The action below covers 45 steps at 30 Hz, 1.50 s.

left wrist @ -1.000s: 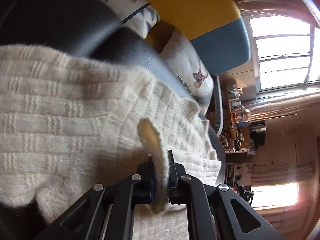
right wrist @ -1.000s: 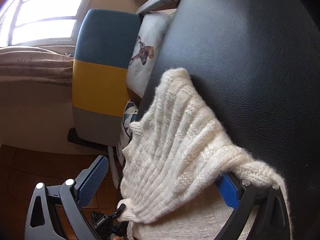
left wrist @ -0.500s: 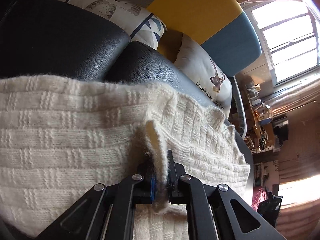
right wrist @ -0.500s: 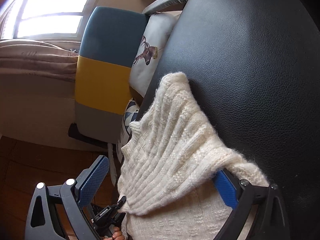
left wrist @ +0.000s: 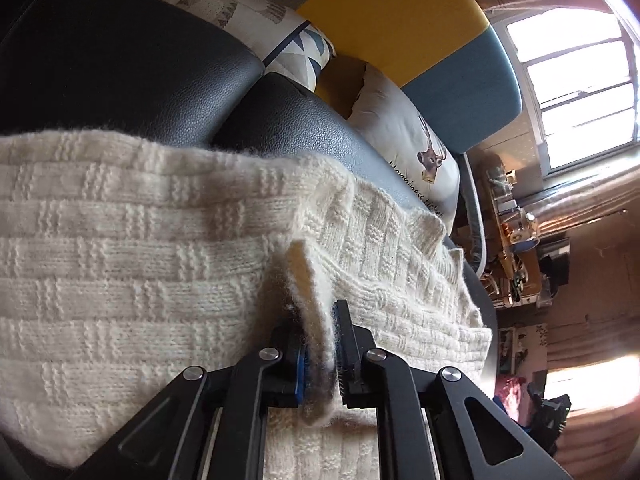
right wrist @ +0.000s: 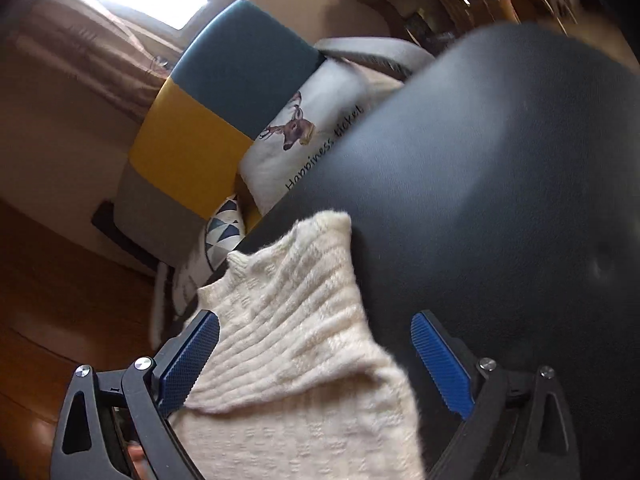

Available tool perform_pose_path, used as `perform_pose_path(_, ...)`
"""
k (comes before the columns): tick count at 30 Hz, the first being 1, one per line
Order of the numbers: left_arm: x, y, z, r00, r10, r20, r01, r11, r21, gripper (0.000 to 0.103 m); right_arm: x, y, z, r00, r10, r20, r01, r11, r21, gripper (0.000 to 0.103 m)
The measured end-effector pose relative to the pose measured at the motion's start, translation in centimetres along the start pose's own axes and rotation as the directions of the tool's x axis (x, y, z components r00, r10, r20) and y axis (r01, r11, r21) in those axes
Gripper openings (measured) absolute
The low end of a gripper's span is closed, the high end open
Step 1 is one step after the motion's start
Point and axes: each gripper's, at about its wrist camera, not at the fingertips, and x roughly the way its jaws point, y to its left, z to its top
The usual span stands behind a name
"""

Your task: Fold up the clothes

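On black seat (left wrist: 132, 68): white sweater (left wrist: 120, 248) lies spread, part folded over. Left gripper (left wrist: 318, 334) fingers pressed together, pinching sweater edge. Right gripper (right wrist: 316, 356) fingers spread wide above sweater (right wrist: 288, 344), holding nothing. Good way, I think: keep pinch tight, lay edge down flat and straight, smooth bumps, only then let go.

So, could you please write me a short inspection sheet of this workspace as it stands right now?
Surface: black leather seat, mostly bare on the right wrist view.
Job's things: cream knit sweater spread over the seat, one part folded over.
Clutter: deer-print pillow and triangle-pattern pillow beside the seat.
Grippers: left gripper shut on a sweater fold; right gripper open, astride the sweater.
Cables: nothing seen.
Surroundings: yellow and teal chair, bright window, crowded shelves.
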Motion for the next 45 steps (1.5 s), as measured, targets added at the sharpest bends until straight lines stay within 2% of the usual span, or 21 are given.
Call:
perform_pose_path(2, 0.0, -0.1, 0.2, 1.0, -0.018, -0.008, 0.018, 1.0, -0.005, 0.023, 2.5, 1.1, 1.3, 0.996, -0.066, -0.061, 0.061, 0.995, -0.082, 0.098)
perform_pose_path(3, 0.0, -0.4, 0.3, 1.0, -0.01, -0.006, 0.01, 1.0, 0.013, 0.024, 3.8, 1.3, 1.9, 0.99, -0.101, -0.094, 0.09, 0.989, -0.115, 0.091)
perform_pose_path(4, -0.1, -0.8, 0.3, 1.0, 0.003, -0.001, -0.003, 0.999, 0.038, 0.025, 5.1, 1.5, 2.3, 0.984, -0.141, -0.113, 0.125, 0.982, -0.139, 0.075)
perform_pose_path(6, 0.0, -1.7, 0.1, 0.999, 0.041, 0.02, -0.043, 0.993, 0.11, 0.025, 7.3, 1.3, 2.9, 0.971, -0.187, -0.149, 0.163, 0.973, -0.162, 0.067)
perform_pose_path(8, 0.1, -2.6, -0.3, 0.996, 0.081, 0.047, -0.089, 0.978, 0.189, 0.024, 9.0, 0.5, 3.0, 0.967, -0.17, -0.188, 0.144, 0.979, -0.142, 0.051)
perform_pose_path(9, 0.1, -3.1, -0.5, 0.993, 0.1, 0.062, -0.112, 0.967, 0.228, 0.023, 9.6, 0.4, 2.9, 0.964, -0.171, -0.203, 0.144, 0.979, -0.142, 0.035)
perform_pose_path(10, -0.1, -3.5, -0.7, 0.989, 0.116, 0.09, -0.136, 0.955, 0.262, 0.014, 10.1, 0.4, 2.8, 0.96, -0.177, -0.217, 0.148, 0.978, -0.144, 0.032)
perform_pose_path(12, -1.2, -4.5, -1.0, 0.984, 0.089, 0.153, -0.133, 0.941, 0.312, 0.009, 10.0, 1.5, 2.6, 0.958, -0.204, -0.199, 0.16, 0.962, -0.219, 0.021)
perform_pose_path(15, -4.2, -6.0, -0.8, 0.967, -0.028, 0.255, -0.064, 0.936, 0.346, 0.009, 8.3, 4.3, 2.3, 0.949, -0.311, -0.056, 0.265, 0.88, -0.395, 0.018)
perform_pose_path(17, -3.9, -5.7, -0.1, 0.964, -0.007, 0.266, -0.084, 0.941, 0.328, 0.009, 8.0, 5.1, 2.1, 0.928, -0.372, 0.013, 0.337, 0.824, -0.456, 0.015)
perform_pose_path(22, 0.0, -2.7, 0.6, 0.96, 0.189, 0.206, -0.24, 0.936, 0.257, 0.009, 9.4, 3.2, 2.1, 0.9, -0.436, -0.007, 0.391, 0.815, -0.428, 0.015)
perform_pose_path(24, -0.1, -2.2, 0.2, 0.961, 0.178, 0.21, -0.229, 0.941, 0.249, 0.009, 9.1, 2.6, 2.2, 0.903, -0.429, -0.001, 0.395, 0.831, -0.392, 0.018)
perform_pose_path(26, -0.2, -2.1, 0.3, 0.962, 0.185, 0.199, -0.231, 0.943, 0.238, 0.01, 8.6, 2.9, 2.5, 0.891, -0.453, 0.026, 0.426, 0.817, -0.388, 0.018)
perform_pose_path(28, -0.1, -2.3, 0.5, 0.967, 0.178, 0.184, -0.218, 0.948, 0.233, 0.01, 7.4, 4.3, 2.3, 0.917, -0.394, 0.066, 0.385, 0.828, -0.408, 0.024)
perform_pose_path(30, -0.3, -2.3, 0.7, 0.971, 0.159, 0.179, -0.197, 0.955, 0.22, 0.011, 6.7, 6.8, 1.4, 0.958, -0.286, 0.031, 0.266, 0.839, -0.474, 0.025)
perform_pose_path(32, -0.4, -2.1, 0.9, 0.974, 0.145, 0.173, -0.179, 0.963, 0.202, 0.012, 6.7, 9.4, 0.2, 0.98, -0.196, -0.028, 0.149, 0.822, -0.549, 0.027)
perform_pose_path(34, -0.4, -1.5, 1.1, 0.981, 0.125, 0.147, -0.148, 0.976, 0.162, 0.015, 8.1, 11.8, -1.5, 0.976, -0.202, -0.086, 0.102, 0.763, -0.638, 0.027)
perform_pose_path(36, -0.6, -0.9, 1.2, 0.988, 0.101, 0.118, -0.115, 0.986, 0.124, 0.016, 9.9, 12.7, -2.6, 0.96, -0.263, -0.092, 0.132, 0.721, -0.68, 0.027)
perform_pose_path(40, -1.0, 1.0, 1.6, 1.0, 0.001, 0.024, -0.002, 1.0, 0.023, 0.022, 13.0, 12.1, -3.7, 0.927, -0.367, -0.076, 0.22, 0.698, -0.682, 0.027)
perform_pose_path(43, -1.7, 1.4, 1.8, 0.999, -0.036, 0.004, 0.036, 0.999, -0.001, 0.032, 13.1, 11.5, -3.3, 0.932, -0.351, -0.093, 0.215, 0.739, -0.638, 0.028)
perform_pose_path(45, -1.8, 0.6, 1.2, 1.0, 0.005, 0.011, -0.006, 0.998, 0.063, 0.032, 13.1, 11.4, -3.4, 0.933, -0.348, -0.09, 0.214, 0.739, -0.639, 0.028)
